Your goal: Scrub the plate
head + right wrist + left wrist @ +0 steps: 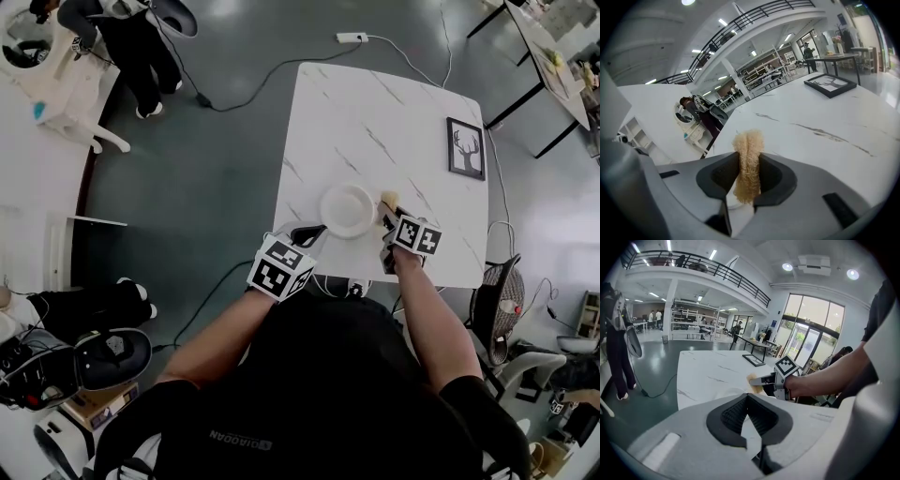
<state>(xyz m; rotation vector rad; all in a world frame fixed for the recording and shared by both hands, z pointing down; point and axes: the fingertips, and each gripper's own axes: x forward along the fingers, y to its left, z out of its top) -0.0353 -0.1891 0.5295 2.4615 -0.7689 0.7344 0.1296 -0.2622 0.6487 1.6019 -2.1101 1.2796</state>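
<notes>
A white plate (347, 210) lies near the front edge of the white marble table (375, 112). My left gripper (312, 231) is at the plate's near-left rim; in the left gripper view its jaws (748, 401) are shut on a thin white edge, the plate's rim (729, 391). My right gripper (386, 217) is at the plate's right side, shut on a tan fibrous scrubber (389, 198). In the right gripper view the scrubber (748, 150) sticks up between the black pads. The left gripper view shows the right gripper (764, 379) and scrubber (753, 380) just beyond the plate.
A black picture frame (466, 148) lies flat at the table's far right. A cable and a power strip (352, 37) are on the grey floor beyond the table. A person (141, 47) stands far left. A fan (497, 300) stands right of the table.
</notes>
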